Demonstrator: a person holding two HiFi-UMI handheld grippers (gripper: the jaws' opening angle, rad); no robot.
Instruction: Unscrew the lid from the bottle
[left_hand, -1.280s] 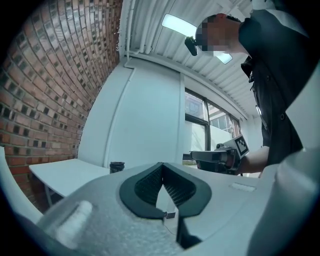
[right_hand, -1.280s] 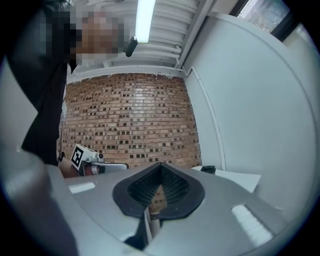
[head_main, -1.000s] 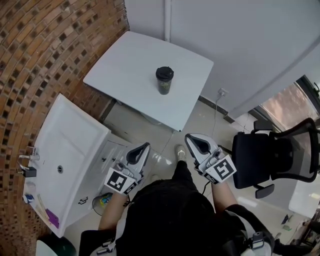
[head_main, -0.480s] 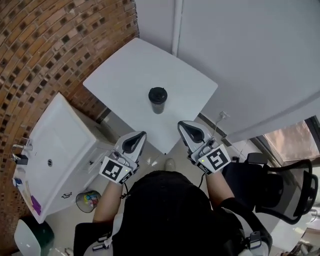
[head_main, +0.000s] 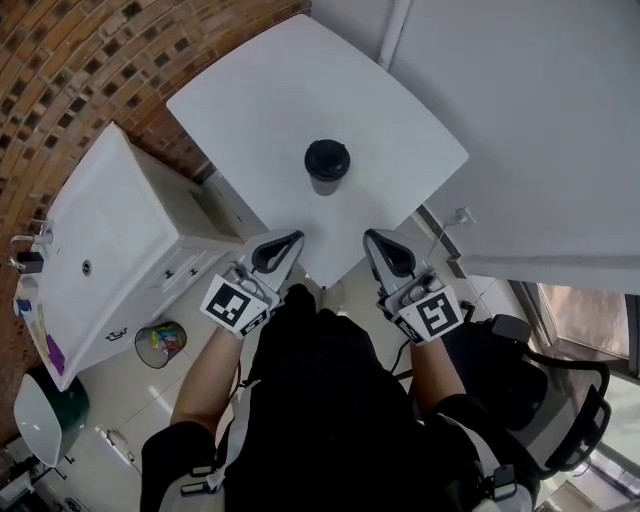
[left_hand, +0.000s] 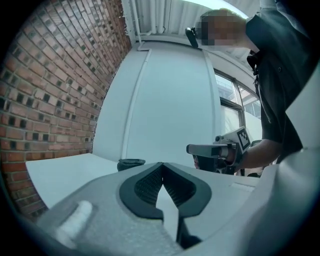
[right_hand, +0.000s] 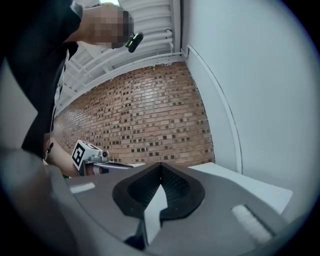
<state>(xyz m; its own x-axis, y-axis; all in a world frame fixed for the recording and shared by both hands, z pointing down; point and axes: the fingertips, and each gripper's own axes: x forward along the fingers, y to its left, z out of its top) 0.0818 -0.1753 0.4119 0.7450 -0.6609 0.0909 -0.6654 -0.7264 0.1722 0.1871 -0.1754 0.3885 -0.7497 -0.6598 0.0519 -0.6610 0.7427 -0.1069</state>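
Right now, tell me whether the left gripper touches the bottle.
Apart. The head view shows bare white table between the left gripper and the bottle.

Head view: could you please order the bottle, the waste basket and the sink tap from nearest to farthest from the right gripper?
1. bottle, on the table ahead of the right gripper.
2. waste basket, on the floor, left.
3. sink tap, at the far left.

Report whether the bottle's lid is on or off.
On. The black lid sits atop the upright bottle on the white table.
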